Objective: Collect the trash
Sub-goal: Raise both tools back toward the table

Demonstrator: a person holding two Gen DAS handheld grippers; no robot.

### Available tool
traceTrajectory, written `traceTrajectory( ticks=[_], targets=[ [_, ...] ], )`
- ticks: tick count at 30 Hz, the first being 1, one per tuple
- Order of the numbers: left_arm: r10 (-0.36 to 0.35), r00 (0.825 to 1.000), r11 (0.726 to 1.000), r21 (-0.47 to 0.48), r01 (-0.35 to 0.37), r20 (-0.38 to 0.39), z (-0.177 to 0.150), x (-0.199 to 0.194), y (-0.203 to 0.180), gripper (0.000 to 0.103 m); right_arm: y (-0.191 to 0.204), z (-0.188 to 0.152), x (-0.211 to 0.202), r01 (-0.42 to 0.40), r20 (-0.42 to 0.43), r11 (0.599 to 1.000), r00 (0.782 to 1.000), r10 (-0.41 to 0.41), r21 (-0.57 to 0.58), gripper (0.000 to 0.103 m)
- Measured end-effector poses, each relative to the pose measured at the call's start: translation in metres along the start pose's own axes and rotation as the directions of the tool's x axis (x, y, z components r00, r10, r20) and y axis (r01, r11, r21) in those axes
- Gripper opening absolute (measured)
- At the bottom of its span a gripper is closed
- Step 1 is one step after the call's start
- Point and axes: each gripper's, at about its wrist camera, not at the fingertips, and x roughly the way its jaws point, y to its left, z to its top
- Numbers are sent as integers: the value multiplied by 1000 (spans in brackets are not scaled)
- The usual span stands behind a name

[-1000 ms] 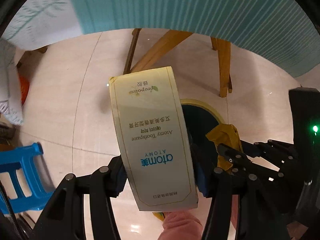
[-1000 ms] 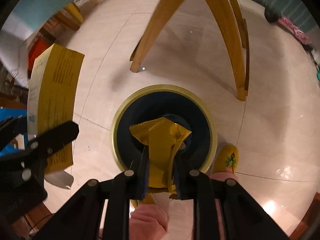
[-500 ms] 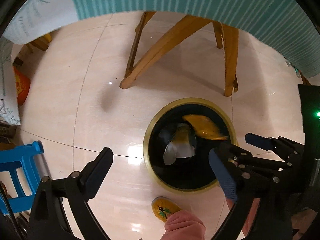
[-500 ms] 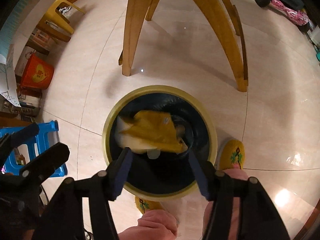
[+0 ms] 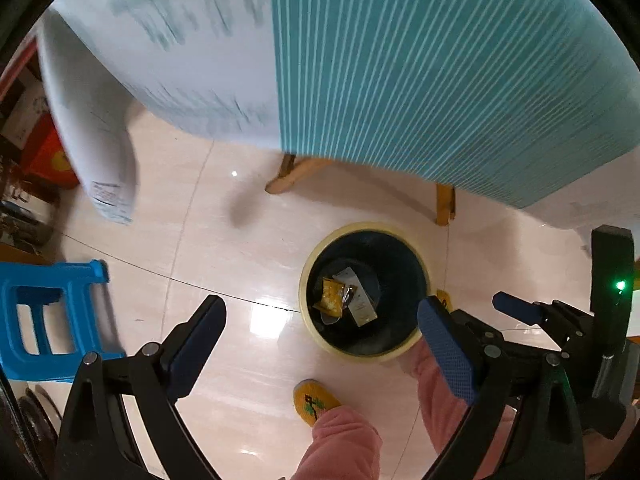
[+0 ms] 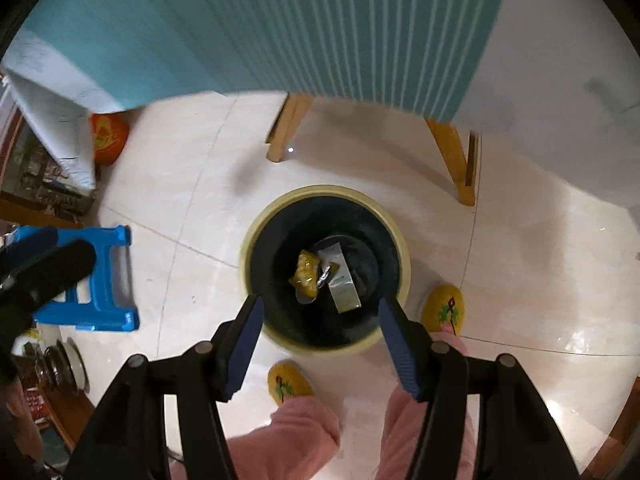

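A round bin with a yellow rim point(image 5: 320, 252) point(image 6: 256, 232) stands on the tiled floor below both grippers. Inside lie a yellow wrapper point(image 5: 330, 295) point(image 6: 305, 273) and a pale toothpaste box point(image 5: 359, 296) point(image 6: 341, 280). My left gripper point(image 5: 322, 330) is open and empty, high above the floor to the left of the bin. My right gripper point(image 6: 320, 326) is open and empty, above the bin's near rim; it also shows at the right of the left wrist view point(image 5: 520, 312).
A table with a teal striped cloth point(image 5: 420, 60) point(image 6: 280, 20) and wooden legs point(image 6: 456, 156) stands behind the bin. A blue plastic stool point(image 5: 44, 312) point(image 6: 100, 280) is at the left. The person's yellow slippers point(image 6: 444, 308) and pink trousers point(image 6: 304, 432) are near the bin.
Both grippers opened and dropped the toothpaste box and the yellow wrapper into the bin. Both have since risen, so the bin looks smaller and the tablecloth fills the top.
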Motion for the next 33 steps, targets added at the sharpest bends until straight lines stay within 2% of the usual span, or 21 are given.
traceTrajectory(
  ticks=[5, 11, 19, 26, 33],
  targets=[
    [14, 996, 999, 51, -19, 83, 7, -79, -6, 96, 14, -1, -65, -24, 26, 999, 999, 25, -47, 60],
    [13, 987, 996, 84, -27, 159, 15, -153, -16, 96, 30, 7, -147, -36, 115, 994, 992, 48, -107, 60],
    [-35, 964, 997, 70, 17, 263, 34, -236, -30, 96, 33, 26, -246, -27, 272, 994, 961, 55, -105, 60],
    [-24, 944, 994, 111, -14, 330, 79, -281, -61, 96, 15, 61, -306, 4, 386, 996, 922, 31, -89, 60],
    [-2, 931, 991, 127, -48, 366, 137, -297, -110, 96, -36, 104, -346, 32, 464, 998, 886, -2, -57, 60]
  ],
)
